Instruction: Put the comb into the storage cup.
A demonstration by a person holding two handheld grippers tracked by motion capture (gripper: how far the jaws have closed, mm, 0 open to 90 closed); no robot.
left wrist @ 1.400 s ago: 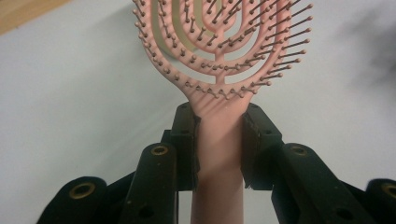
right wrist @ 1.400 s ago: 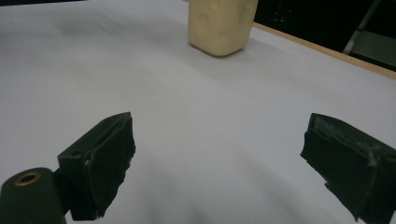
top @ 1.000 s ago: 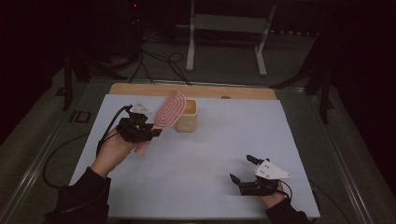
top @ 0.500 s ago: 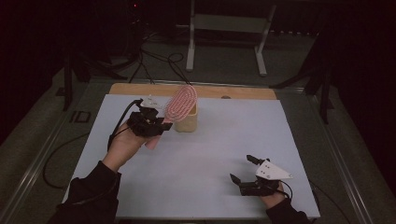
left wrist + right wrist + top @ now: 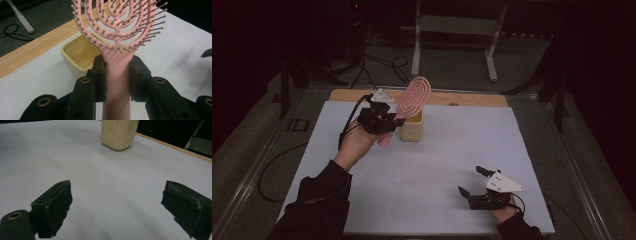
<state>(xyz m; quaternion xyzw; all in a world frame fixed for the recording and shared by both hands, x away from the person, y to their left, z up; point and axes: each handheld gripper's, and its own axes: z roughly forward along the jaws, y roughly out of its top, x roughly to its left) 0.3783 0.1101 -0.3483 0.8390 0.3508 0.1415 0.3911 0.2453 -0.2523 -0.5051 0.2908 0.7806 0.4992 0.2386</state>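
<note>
Hairbrush (image 5: 414,96) above empty cup (image 5: 411,131)

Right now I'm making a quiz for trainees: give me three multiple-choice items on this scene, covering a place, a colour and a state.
1. Where is the cream cup?
A. far end of the white mat
B. near right corner
C. on the floor

2. What colour is the hairbrush?
A. blue
B. pink
C. black

3. How is the right gripper?
A. shut on the brush
B. open, holding nothing
C. shut on the cup

Answers: 1 A, it stands by the wooden edge; 2 B, pink head and handle; 3 B, its fingers stand wide apart, while the left gripper clamps the handle.
</note>
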